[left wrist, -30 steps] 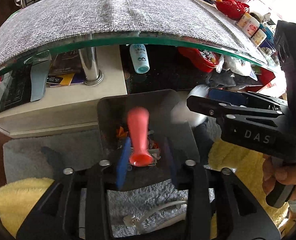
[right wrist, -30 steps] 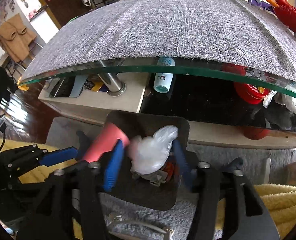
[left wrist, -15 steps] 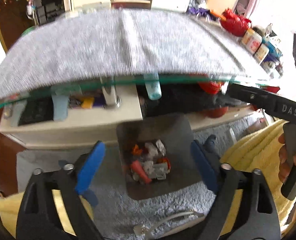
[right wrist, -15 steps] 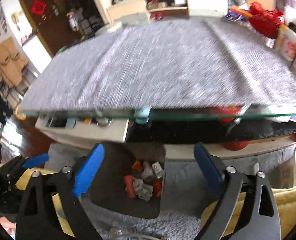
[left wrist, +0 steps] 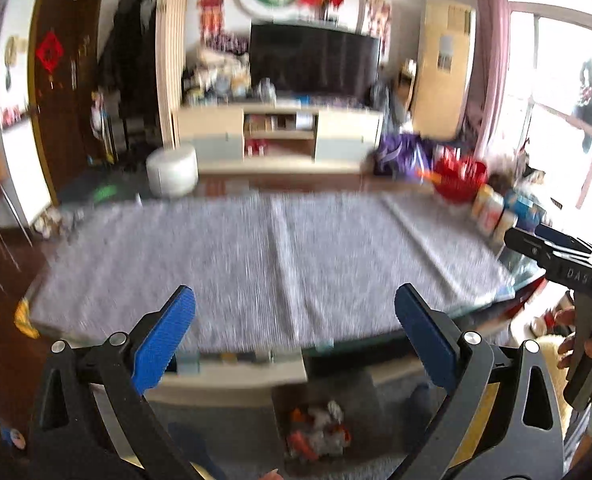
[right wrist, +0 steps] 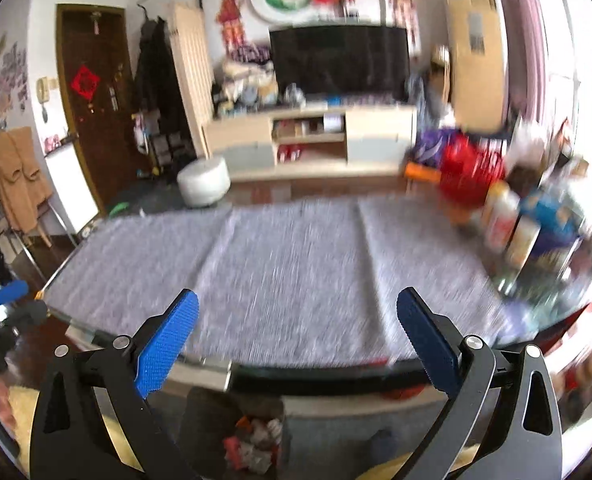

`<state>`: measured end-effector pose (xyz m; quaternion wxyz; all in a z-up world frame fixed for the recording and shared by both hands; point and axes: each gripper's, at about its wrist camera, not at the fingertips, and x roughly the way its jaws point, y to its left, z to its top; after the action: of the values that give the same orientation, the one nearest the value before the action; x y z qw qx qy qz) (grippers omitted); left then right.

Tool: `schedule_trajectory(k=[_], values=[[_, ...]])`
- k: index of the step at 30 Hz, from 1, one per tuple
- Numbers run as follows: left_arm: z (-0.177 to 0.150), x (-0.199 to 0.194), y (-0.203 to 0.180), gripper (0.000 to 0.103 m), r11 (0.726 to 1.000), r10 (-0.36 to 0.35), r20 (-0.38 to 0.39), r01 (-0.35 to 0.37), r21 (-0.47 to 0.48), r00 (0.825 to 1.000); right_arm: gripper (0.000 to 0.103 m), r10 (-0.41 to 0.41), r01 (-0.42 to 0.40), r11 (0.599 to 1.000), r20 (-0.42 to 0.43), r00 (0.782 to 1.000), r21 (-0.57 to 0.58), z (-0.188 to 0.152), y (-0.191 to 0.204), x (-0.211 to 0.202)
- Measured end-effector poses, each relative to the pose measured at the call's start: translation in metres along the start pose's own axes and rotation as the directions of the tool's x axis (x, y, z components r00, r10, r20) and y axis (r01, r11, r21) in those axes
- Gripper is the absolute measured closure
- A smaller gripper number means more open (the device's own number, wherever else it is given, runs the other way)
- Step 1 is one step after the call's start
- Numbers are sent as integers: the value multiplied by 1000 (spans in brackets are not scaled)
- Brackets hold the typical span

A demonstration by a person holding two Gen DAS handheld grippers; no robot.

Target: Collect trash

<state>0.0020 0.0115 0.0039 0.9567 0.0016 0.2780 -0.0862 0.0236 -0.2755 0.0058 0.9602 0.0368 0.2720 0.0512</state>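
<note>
Both my left hand-held gripper (left wrist: 294,322) and right hand-held gripper (right wrist: 296,324) are wide open and empty. The trash (left wrist: 316,434) lies in the bin (left wrist: 360,396) below the desk (left wrist: 256,264). I should scan the desk slowly for leftovers.

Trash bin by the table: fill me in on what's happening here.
A person is collecting trash with a handheld gripper in each hand. The trash bin sits on the floor below the table edge and holds crumpled scraps. Both the left gripper and the right gripper are open and empty, raised above the gray-covered table, which looks clear of trash in the blurred views.
</note>
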Motion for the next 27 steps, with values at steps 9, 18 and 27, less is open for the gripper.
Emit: schedule_trajectory(k=[9,18,27], values=[[36,-58,-11,8,996,75,187,-65,-57,980,3,-81,79,997,180,980,21,25,1,-69],[21,-57,-29,8,997,82,158,-81,-16,984,3,-98,95,995,148,984,26,9,3,-77],[12,-57,-42,8,995,92,157,-96,16,983,3,-107,107,994,139,984,11,4,15,-75]])
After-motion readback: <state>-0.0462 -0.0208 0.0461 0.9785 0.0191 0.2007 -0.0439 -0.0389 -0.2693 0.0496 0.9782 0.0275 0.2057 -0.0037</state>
